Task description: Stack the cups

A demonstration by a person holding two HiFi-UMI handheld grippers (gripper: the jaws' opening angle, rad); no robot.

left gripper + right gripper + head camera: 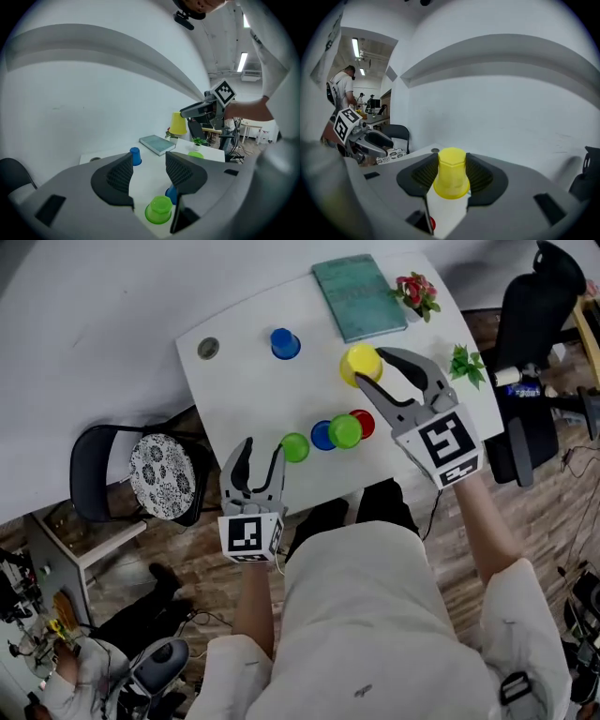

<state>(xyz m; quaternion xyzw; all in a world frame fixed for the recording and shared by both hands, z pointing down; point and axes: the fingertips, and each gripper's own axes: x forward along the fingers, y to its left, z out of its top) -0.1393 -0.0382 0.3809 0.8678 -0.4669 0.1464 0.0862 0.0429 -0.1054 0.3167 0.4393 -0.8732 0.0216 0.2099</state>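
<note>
My right gripper (368,367) is shut on an upside-down yellow cup (360,363), held in the air above the white table (244,381); the yellow cup (451,178) sits squeezed between both pads. Below it stand a red cup (364,424), a green cup (345,430) and a blue cup (322,435), close together. Another green cup (295,447) stands just past my left gripper (263,452), which is open with nothing between its pads. That green cup (158,209) shows low ahead of the jaws. A second blue cup (284,343) stands alone at the far side.
A teal book (359,296) lies at the table's far right, with a red-flowered plant (417,292) beside it and a small green plant (466,364) on the right edge. A chair (141,474) stands left of the table, a black office chair (530,324) to the right.
</note>
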